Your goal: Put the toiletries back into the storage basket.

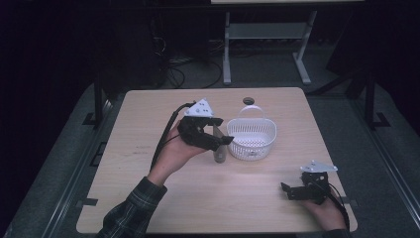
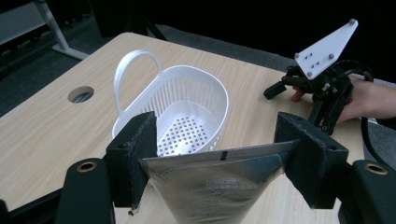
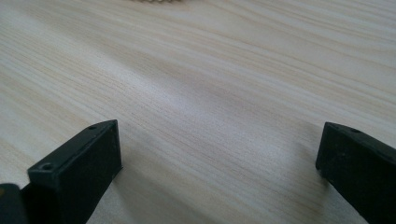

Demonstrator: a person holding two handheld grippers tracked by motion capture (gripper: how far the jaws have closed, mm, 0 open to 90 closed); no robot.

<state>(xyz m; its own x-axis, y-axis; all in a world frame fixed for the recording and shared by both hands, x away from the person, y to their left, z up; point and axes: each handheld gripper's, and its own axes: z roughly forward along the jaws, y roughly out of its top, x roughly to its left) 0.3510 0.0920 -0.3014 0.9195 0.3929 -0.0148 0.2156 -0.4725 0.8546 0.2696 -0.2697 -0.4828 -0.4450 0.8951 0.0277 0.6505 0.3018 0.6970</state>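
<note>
The left gripper [image 1: 218,136] was clamped on a flat silver foil pouch [image 2: 212,184], its two black jaws pressing the pouch's top edge from either side, so that the pouch hung down below them. In the high view the pouch [image 1: 219,150] showed as a narrow grey strip just beneath the jaws, above the pale wooden table [image 1: 148,148]; whether its lower end touched the wood could not be told.

Just beyond the left gripper's jaws, and slightly to the side, stood a white perforated plastic basket with an arched handle [image 2: 187,107]. In the high view this basket [image 1: 251,136] sat immediately beside the gripper's tips, the pouch outside its rim and near its wall. A round cable hole [image 2: 81,94] lay in the table past the basket's handle.

The right gripper [image 1: 297,191] rested low at the near edge of the table, well apart from the basket and the pouch, held in the person's right hand [image 1: 327,210]. Its jaws stood wide apart with nothing between them, only bare wood grain ahead. A plaid sleeve [image 1: 131,210] covered the forearm behind the left gripper.
</note>
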